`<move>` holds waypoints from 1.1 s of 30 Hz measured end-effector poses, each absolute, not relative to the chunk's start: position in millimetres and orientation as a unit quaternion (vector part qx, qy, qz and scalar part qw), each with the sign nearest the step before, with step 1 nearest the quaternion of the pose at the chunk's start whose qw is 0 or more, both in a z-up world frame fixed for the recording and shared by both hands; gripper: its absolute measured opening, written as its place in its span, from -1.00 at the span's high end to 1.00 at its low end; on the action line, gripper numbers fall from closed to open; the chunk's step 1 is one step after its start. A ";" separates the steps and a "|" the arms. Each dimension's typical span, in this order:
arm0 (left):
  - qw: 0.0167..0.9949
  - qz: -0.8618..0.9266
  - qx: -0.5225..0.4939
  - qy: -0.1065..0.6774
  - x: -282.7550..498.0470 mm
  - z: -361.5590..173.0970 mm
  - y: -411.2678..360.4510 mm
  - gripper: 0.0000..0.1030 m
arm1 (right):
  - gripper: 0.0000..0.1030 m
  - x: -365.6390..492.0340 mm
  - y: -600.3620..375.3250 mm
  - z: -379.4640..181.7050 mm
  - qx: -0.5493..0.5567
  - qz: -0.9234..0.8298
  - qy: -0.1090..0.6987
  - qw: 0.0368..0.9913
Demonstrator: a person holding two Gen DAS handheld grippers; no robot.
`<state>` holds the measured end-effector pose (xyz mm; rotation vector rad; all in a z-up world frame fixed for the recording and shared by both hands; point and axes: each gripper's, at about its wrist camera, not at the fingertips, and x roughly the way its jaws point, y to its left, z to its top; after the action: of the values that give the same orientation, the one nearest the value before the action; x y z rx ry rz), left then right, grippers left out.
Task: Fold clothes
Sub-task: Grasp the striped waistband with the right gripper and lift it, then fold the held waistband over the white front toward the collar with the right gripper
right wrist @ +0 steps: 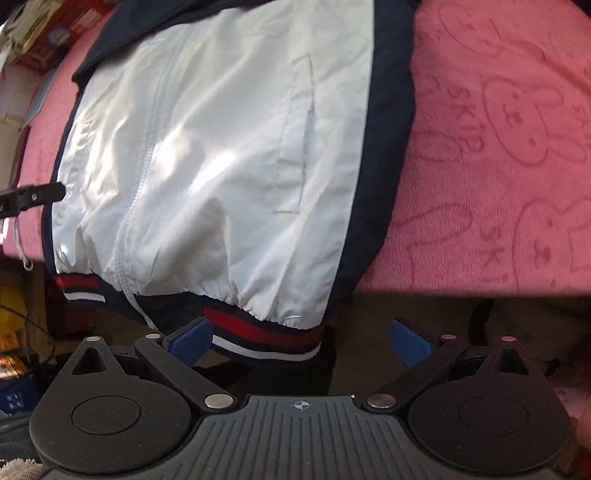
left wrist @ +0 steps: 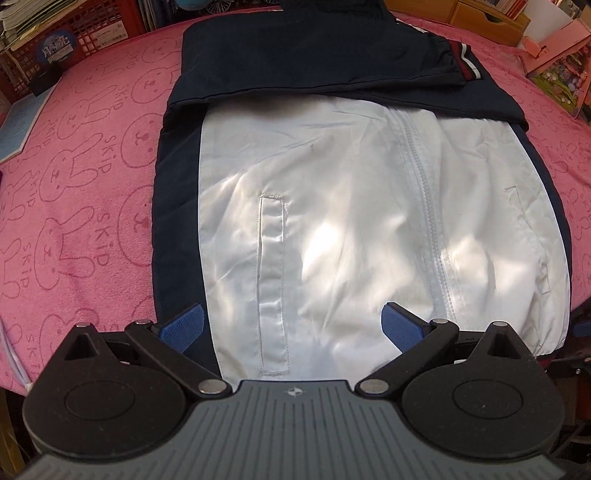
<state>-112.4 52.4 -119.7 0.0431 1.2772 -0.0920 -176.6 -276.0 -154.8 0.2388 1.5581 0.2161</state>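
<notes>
Jaws of the left gripper stand spread wide with nothing between them, blue pads apart above the white front of the jacket; jaws of the right gripper are likewise released, one pad on each side of the striped hem, not touching it so far as can be told.

At far left of the left view a red crate stands beyond the pink towel, which is printed with rabbits and the word SKIP; the jacket lies flat on the towel, navy side bands flanking white panels, a zip running down the middle and a slit pocket on each side; its navy upper part is folded down over the chest, a sleeve cuff with red and white stripes lying across it; at far right a pink box sits past the towel's edge.

In the right view the hem hangs just over the near edge of the towel; the left gripper's black tip shows at the jacket's left edge.
</notes>
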 end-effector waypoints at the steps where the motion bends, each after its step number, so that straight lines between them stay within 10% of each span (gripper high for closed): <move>1: 0.800 -0.036 0.018 0.599 -115.1 -118.8 57.3 -1.00 | -1.00 -177.6 -286.6 -165.1 0.149 0.080 0.702 0.692; 5: 0.798 -0.023 0.021 0.602 -125.9 -110.3 71.0 -1.00 | -0.76 -172.9 -297.0 -185.0 0.263 0.085 0.699 0.659; 7: 0.801 -0.020 0.028 0.598 -130.3 -104.6 74.0 -1.00 | 0.42 -171.8 -286.9 -181.7 0.279 0.102 0.715 0.633; 18: 0.843 -0.009 0.005 0.538 -141.2 -58.1 80.7 -1.00 | 0.66 -50.7 -232.6 -169.9 0.406 0.150 0.653 0.621; 29: 0.839 -0.014 0.063 0.540 -141.1 -81.8 47.0 -1.00 | 0.47 31.3 -156.7 -167.0 0.325 0.204 0.643 0.663; 31: 0.822 0.020 0.068 0.564 -131.9 -107.3 52.1 -1.00 | -0.40 26.8 -145.8 -143.1 0.233 0.246 0.630 0.698; 33: 0.811 0.044 0.041 0.582 -123.5 -124.2 63.7 -1.00 | -0.82 16.5 -134.2 -115.4 0.125 0.281 0.598 0.741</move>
<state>-123.5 63.7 -124.2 0.0880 1.2444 0.0934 16.5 -134.2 -115.4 0.2733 1.3104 0.6154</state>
